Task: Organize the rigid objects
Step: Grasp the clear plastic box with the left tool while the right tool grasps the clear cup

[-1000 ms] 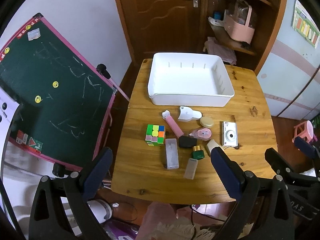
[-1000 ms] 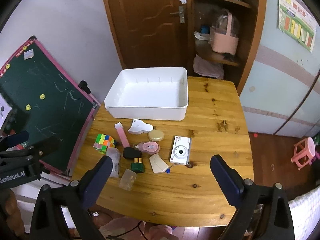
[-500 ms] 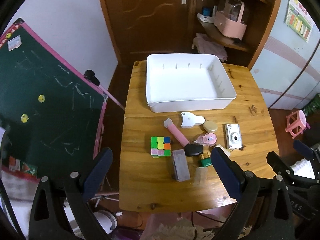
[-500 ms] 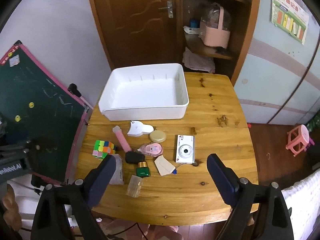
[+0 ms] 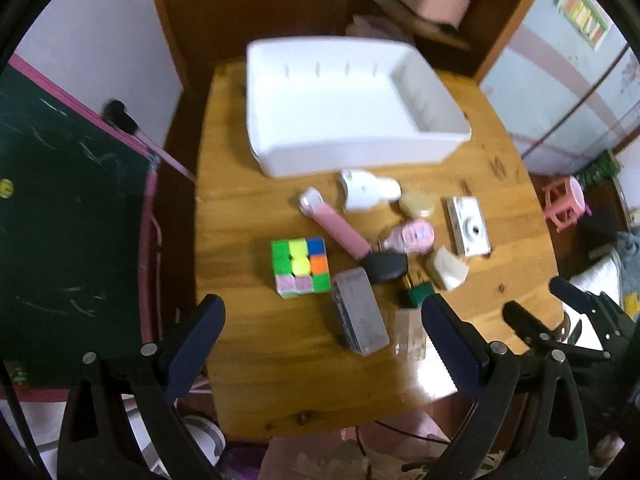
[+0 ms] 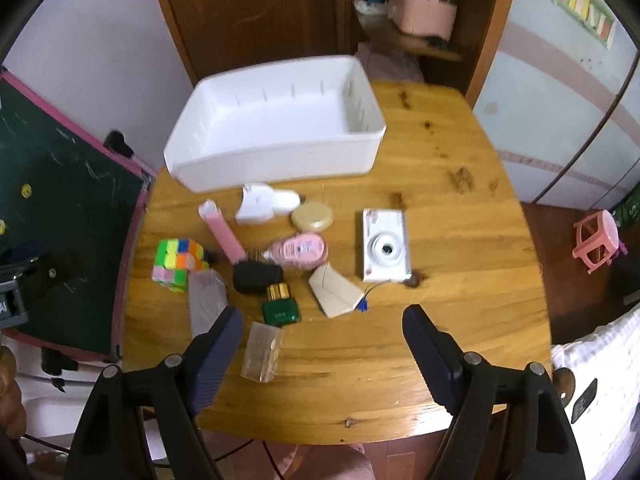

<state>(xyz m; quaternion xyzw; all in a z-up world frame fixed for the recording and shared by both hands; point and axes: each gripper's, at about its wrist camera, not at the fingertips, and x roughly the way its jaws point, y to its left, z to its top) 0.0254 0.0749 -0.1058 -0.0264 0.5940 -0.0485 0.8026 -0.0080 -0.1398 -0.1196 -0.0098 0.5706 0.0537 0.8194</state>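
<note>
An empty white bin (image 5: 344,104) (image 6: 276,128) stands at the back of the wooden table (image 6: 460,240). In front of it lie a colour cube (image 5: 300,266) (image 6: 178,260), a pink stick (image 5: 336,228), a white camera (image 6: 385,245) (image 5: 468,226), a grey case (image 5: 359,316), a black fob (image 6: 256,276), a green bottle (image 6: 280,304), a pink tape dispenser (image 6: 300,250) and a clear box (image 6: 262,352). My left gripper (image 5: 320,332) is open and empty above the near table edge. My right gripper (image 6: 320,336) is open and empty, also near the front edge.
A green chalkboard with a pink frame (image 5: 72,216) leans left of the table. A wooden door and a shelf with a pink basket (image 6: 422,4) stand behind. A pink stool (image 6: 598,238) is on the floor at the right.
Both grippers have moved forward and lower toward the table; the objects look larger. Nothing on the table has moved.
</note>
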